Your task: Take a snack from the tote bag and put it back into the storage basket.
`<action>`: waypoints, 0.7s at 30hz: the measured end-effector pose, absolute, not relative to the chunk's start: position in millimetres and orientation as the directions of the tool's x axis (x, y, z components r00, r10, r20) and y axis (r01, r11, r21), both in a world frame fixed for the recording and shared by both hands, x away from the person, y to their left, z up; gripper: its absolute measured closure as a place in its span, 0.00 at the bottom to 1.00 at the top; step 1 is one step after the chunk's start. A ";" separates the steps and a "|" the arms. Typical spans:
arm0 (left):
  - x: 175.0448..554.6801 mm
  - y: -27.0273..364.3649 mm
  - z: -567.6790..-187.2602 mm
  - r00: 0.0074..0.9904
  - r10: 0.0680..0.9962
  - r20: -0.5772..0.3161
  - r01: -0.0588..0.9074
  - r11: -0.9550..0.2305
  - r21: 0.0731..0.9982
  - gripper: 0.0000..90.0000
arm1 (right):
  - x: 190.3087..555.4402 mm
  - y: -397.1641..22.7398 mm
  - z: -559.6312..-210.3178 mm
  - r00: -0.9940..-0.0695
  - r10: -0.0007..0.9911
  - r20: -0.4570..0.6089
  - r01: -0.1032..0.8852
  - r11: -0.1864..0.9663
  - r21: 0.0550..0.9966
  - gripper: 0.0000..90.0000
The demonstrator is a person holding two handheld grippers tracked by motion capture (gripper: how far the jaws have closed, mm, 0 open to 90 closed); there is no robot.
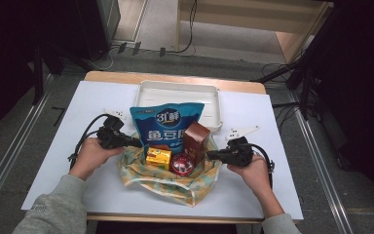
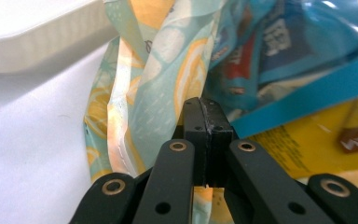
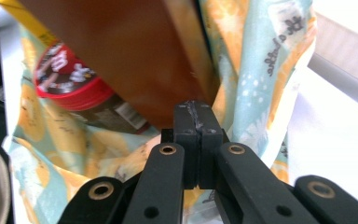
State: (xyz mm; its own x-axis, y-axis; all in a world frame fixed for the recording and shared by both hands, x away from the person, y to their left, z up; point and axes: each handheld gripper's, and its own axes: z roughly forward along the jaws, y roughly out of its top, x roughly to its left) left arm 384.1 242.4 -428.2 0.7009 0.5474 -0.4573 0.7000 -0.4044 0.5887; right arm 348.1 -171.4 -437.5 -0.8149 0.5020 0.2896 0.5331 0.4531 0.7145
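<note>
A lemon-print cloth bag [image 1: 165, 184] lies open at the table's front, its two sides drawn up. In it stand a blue snack pack [image 1: 165, 121], a brown box [image 1: 196, 139], a yellow box [image 1: 158, 158] and a red-lidded can [image 1: 181, 164]. My left gripper [image 1: 135, 143] is at the bag's left edge, jaws shut on the cloth [image 2: 140, 84], with the blue pack [image 2: 279, 42] and the yellow box [image 2: 317, 140] beyond the left gripper [image 2: 204, 112]. My right gripper [image 1: 209, 155] is shut on the right edge [image 3: 261, 70], beside the brown box [image 3: 121, 56] and the can [image 3: 70, 79], behind the right gripper [image 3: 196, 114].
A white tray [image 1: 175, 86] stands behind the bag at the table's far side. A white sheet [image 1: 78, 126] covers the wooden table. Cables trail from both grippers. The floor beyond holds cables and dark stands.
</note>
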 end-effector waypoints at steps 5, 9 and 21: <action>386.7 240.9 -432.8 0.697 0.553 -0.457 0.702 -0.396 0.592 1.00 | 355.1 -174.4 -446.9 -0.796 0.526 0.300 0.558 0.444 0.702 1.00; 390.0 242.0 -439.0 0.685 0.566 -0.458 0.712 -0.387 0.586 1.00 | 358.0 -175.3 -452.9 -0.787 0.539 0.301 0.568 0.440 0.696 1.00; 395.8 239.0 -450.1 0.686 0.574 -0.448 0.706 -0.374 0.601 1.00 | 364.7 -176.0 -464.7 -0.770 0.569 0.288 0.577 0.427 0.697 1.00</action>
